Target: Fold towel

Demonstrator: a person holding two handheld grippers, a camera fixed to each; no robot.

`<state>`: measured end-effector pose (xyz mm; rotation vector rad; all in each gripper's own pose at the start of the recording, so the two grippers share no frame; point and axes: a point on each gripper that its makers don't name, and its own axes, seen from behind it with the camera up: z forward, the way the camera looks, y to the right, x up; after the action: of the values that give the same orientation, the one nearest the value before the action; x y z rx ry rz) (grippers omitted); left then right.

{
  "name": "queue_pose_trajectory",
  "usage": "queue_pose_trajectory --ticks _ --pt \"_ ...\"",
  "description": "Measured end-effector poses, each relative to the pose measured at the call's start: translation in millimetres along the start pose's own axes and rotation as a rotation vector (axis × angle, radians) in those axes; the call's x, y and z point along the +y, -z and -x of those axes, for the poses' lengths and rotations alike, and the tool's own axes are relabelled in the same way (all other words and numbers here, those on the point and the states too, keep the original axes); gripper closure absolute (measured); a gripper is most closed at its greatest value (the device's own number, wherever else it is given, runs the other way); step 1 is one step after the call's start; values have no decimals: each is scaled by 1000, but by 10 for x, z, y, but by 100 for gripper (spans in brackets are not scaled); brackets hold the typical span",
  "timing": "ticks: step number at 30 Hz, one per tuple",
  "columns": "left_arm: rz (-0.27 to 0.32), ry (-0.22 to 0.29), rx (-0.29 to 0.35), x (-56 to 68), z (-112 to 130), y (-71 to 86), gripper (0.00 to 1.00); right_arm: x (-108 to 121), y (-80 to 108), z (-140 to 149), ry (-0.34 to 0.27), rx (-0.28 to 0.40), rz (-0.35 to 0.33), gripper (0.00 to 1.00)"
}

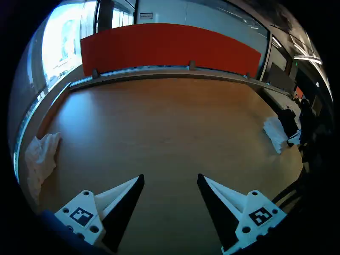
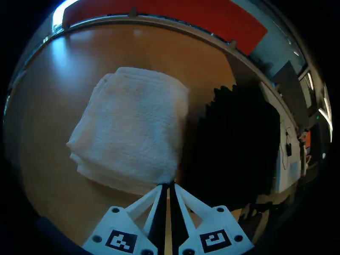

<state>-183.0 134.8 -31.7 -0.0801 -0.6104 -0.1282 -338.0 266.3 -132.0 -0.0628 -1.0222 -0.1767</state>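
White folded towel (image 2: pixel 129 127) lies beside black cloth (image 2: pixel 238 144) on wooden table (image 2: pixel 42 170).

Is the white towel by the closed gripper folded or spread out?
Folded. The white towel lies on the wooden table as a neat squarish pad, with several stacked layers showing along its near edge.

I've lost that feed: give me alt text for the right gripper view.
A folded white towel lies on a wooden table, with the right gripper closed at its near corner; whether the fingers pinch the cloth is unclear. A black item, possibly cloth, lies beside the towel, and a red partition lines the table's far edge.
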Motion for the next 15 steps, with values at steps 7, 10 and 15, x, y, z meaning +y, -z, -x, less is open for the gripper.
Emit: queue_pose_trajectory --ticks 7,10,15 --pt "-2 3 2 -17 -14 1 7 16 3 -17 -20 11 6 94" --pt "-3 3 4 -29 -25 1 8 27 36 -33 -28 28 13 87" --pt "-4 5 9 -44 -52 9 7 66 149 -64 -33 70 37 66"
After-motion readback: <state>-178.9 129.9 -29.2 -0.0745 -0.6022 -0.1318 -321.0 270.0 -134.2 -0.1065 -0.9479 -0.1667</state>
